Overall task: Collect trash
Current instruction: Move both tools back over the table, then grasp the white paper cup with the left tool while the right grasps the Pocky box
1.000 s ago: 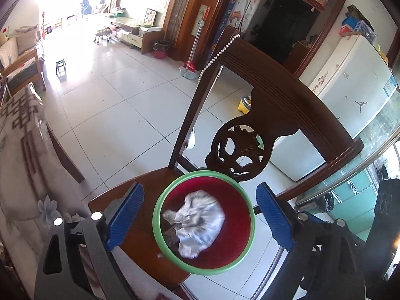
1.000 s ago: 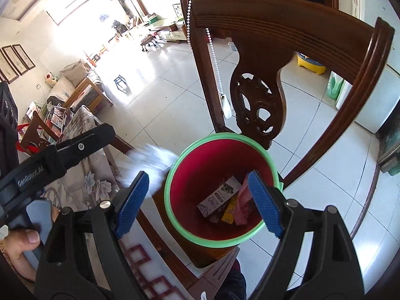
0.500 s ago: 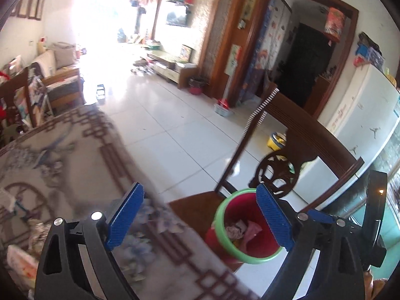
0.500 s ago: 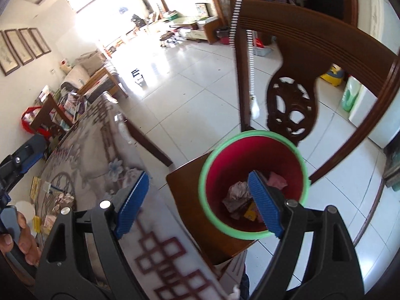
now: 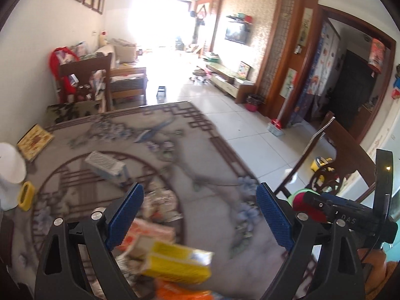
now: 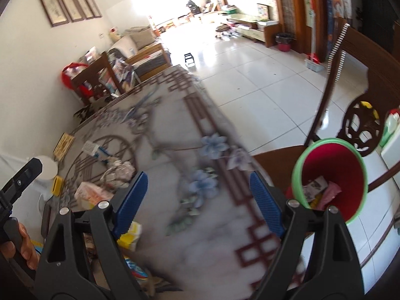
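A red bin with a green rim (image 6: pixel 332 175) stands on a wooden chair seat (image 6: pixel 277 160) beside the table and holds several pieces of trash. In the left wrist view only a sliver of the bin (image 5: pixel 298 196) shows. My left gripper (image 5: pixel 200 215) is open and empty above a blurred pile of wrappers on the table, with a yellow packet (image 5: pixel 177 262) nearest and an orange packet (image 5: pixel 147 232) behind it. My right gripper (image 6: pixel 198 202) is open and empty over the patterned tablecloth (image 6: pixel 175 130), left of the bin.
A blue-and-white box (image 5: pixel 105 166), a framed picture (image 5: pixel 35 141), a white roll (image 5: pixel 10 165) and a yellow object (image 5: pixel 26 196) lie on the table. The carved chair back (image 6: pixel 362 125) rises behind the bin. Tiled floor (image 5: pixel 240 130) lies beyond the table edge.
Both grippers have swung left, away from the bin and over the table. A crumpled white wad that lay on top in the bin a second ago is out of the left view.
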Demonstrator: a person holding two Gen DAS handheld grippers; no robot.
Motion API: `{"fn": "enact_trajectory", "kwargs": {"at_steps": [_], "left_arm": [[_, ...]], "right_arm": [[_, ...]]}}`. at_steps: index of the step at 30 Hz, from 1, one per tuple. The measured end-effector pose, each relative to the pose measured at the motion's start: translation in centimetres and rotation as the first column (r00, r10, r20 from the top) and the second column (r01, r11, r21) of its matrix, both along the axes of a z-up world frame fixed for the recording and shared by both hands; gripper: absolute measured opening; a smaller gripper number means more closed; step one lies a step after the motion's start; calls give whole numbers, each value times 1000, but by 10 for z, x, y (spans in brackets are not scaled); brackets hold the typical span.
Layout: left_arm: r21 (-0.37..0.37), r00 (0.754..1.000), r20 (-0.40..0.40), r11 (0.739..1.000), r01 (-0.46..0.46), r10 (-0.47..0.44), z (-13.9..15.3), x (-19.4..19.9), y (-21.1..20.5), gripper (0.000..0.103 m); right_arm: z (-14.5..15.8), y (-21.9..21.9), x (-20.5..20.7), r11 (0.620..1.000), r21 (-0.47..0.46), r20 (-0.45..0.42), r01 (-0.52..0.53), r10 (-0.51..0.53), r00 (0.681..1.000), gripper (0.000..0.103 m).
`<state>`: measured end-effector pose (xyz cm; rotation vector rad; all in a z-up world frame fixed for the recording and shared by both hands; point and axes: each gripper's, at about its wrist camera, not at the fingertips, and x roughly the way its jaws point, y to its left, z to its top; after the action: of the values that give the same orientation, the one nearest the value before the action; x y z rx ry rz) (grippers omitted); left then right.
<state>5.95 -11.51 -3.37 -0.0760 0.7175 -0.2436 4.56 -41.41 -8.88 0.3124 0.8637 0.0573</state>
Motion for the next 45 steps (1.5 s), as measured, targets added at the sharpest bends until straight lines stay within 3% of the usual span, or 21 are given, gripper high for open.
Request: {"fn": "enact_trajectory", "kwargs": {"at_steps": [6,9,15,20,23,27,30,33,36,38,40,43,45], "left_arm": [[-12,993,-49,994,-105,105,-19,-6,73,87],[-4,987,-63,989,-149,149,-28,-14,106,87],[30,973,-98,978,-207,209,-46,-29,161,87],[37,956,-172,971,-236,239,-72,-41,193,87],[23,956,-215,980,-199,199,-85,-46,193,87],[5,959,-271,996,-84,82,-100,-40,167,87],[36,947,-322,999,27,-14,-112,-31,136,87],[76,937,-346,994,81,-50,-126,-19,114,87],[78,913,-405,992,96,-57,-147,-1,105,86],[70,899,-435,994,88,-49,-159,6,106,78],[3,879,-474,999,52,-44,-167,11,114,53],[-50,878,-478,999,-1,-23,-166,10,128,52],[-64,890,-455,997,-31,-1,-159,3,138,52]], "right_arm": [[-1,62,-1,995,-35,-14,-91,90,996,82],[-4,85,-2,990,-48,-36,-129,128,991,87],[-9,118,-11,983,-71,-66,-171,166,984,87],[-17,140,-14,977,-82,-102,-197,188,977,87],[-20,151,-13,973,-88,-120,-213,202,972,87],[-21,162,-14,967,-103,-132,-233,219,967,87],[-21,169,-14,962,-122,-141,-245,228,963,87],[-20,174,-16,954,-145,-144,-262,241,960,88],[-22,175,-18,950,-157,-153,-272,248,957,90],[-23,174,-18,949,-159,-160,-272,247,956,90],[-25,171,-18,950,-157,-167,-268,242,956,90],[-28,166,-17,954,-153,-176,-259,231,957,90],[-32,165,-14,954,-149,-188,-259,230,955,90]]}}
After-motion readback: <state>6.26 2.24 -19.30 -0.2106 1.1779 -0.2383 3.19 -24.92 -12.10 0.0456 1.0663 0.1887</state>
